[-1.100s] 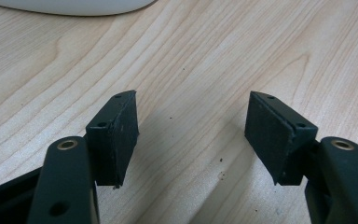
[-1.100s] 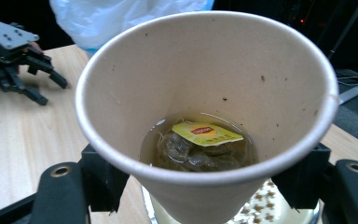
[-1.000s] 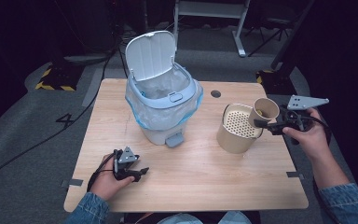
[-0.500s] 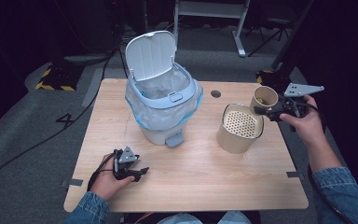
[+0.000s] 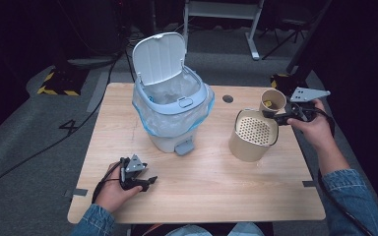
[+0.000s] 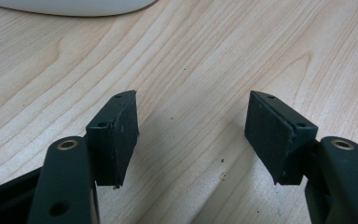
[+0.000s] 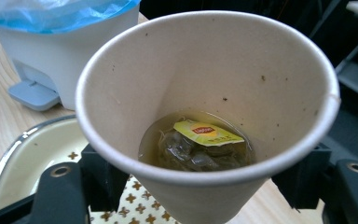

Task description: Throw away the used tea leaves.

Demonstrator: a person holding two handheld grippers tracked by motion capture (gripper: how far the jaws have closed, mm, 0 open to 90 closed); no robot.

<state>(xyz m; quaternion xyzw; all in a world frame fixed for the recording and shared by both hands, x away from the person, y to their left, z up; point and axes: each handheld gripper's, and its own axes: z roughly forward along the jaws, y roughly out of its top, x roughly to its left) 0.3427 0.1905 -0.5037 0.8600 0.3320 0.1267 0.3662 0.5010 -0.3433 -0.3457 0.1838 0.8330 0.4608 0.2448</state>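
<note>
Gripping the paper cup (image 5: 272, 102) between its two black jaws, the right gripper (image 5: 275, 116) held it just above the far rim of the beige perforated bin (image 5: 252, 135), over at the right side of the wooden table (image 5: 216, 187). In the right gripper view the cup (image 7: 205, 107) sat squarely between the jaws, tipped a little toward the camera, and down in its bottom lay a wet tea bag (image 7: 186, 151) in a shallow pool of tea, with a yellow Lipton tag (image 7: 207, 133) resting on top. Below the cup, the cream rim and patterned, perforated insert of the bin (image 7: 32, 154) showed, and beyond it stood the white pedal bin (image 7: 70, 51) with its blue liner and grey foot pedal (image 7: 32, 93).

From the high view, that pedal bin (image 5: 172, 105) stood at the middle of the table with its lid (image 5: 158, 58) flipped up and the clear-and-blue bag folded over its rim. The right hand (image 5: 315, 129) came in from the right edge, the grey plate riding above the tool.

Over on the near left, the left gripper (image 5: 145, 181) lay low on the tabletop in the left hand (image 5: 110, 189), well apart from both bins. Its own view showed the jaws spread wide with nothing but bare wood grain (image 6: 191, 93) between them.
</note>
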